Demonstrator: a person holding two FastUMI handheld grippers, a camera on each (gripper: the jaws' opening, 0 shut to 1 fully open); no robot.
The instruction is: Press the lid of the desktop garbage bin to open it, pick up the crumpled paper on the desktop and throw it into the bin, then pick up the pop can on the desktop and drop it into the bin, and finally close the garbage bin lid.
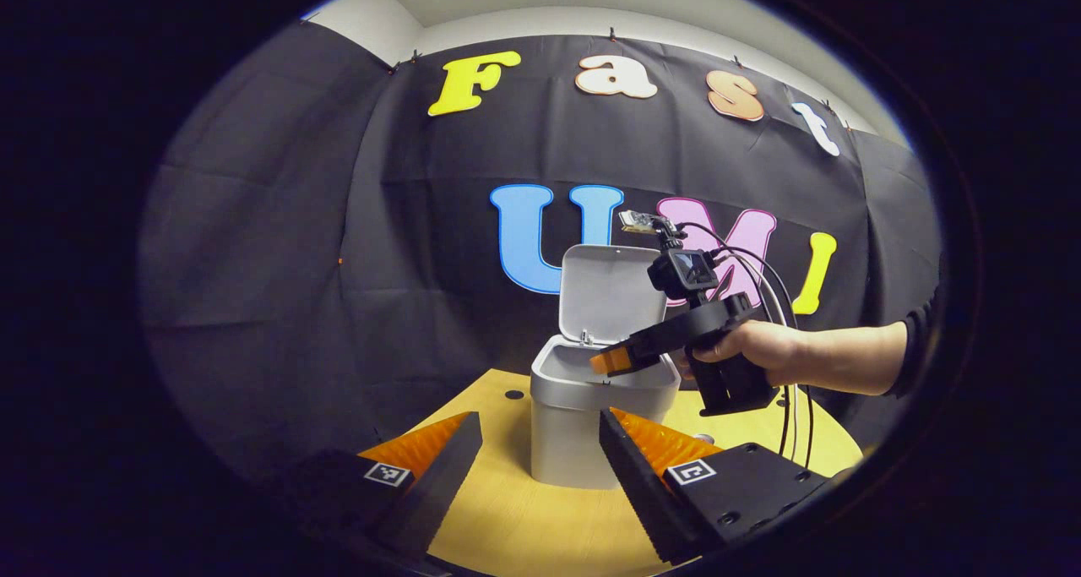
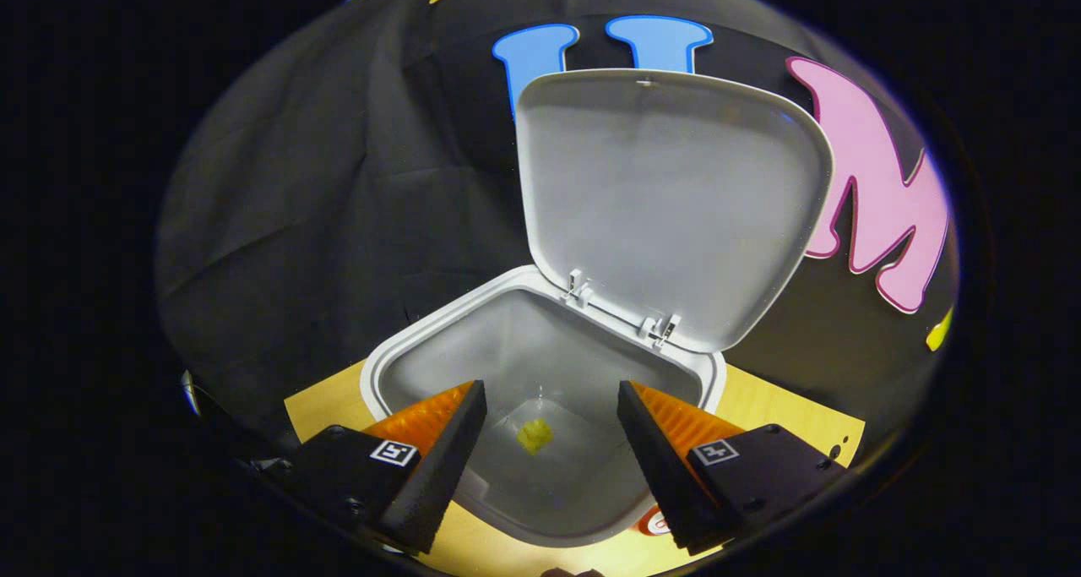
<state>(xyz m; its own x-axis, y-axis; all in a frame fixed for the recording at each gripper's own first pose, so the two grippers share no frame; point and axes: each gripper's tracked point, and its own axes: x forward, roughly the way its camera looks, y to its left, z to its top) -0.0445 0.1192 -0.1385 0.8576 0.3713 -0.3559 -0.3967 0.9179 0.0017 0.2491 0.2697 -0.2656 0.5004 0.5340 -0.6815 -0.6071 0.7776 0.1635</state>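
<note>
White plastic desktop bin stands mid-frame on my yellow round bench, its hinged lid raised upright. I hold the right gripper spread open, empty, over the bin mouth; a yellow crumpled paper lies on the bottom. My left gripper waits open, empty, lower centre.

— Any wording on the bin?
— None legible. A square coded marker sits on each finger of the left gripper and the right gripper; no letters, no numbers.
</note>
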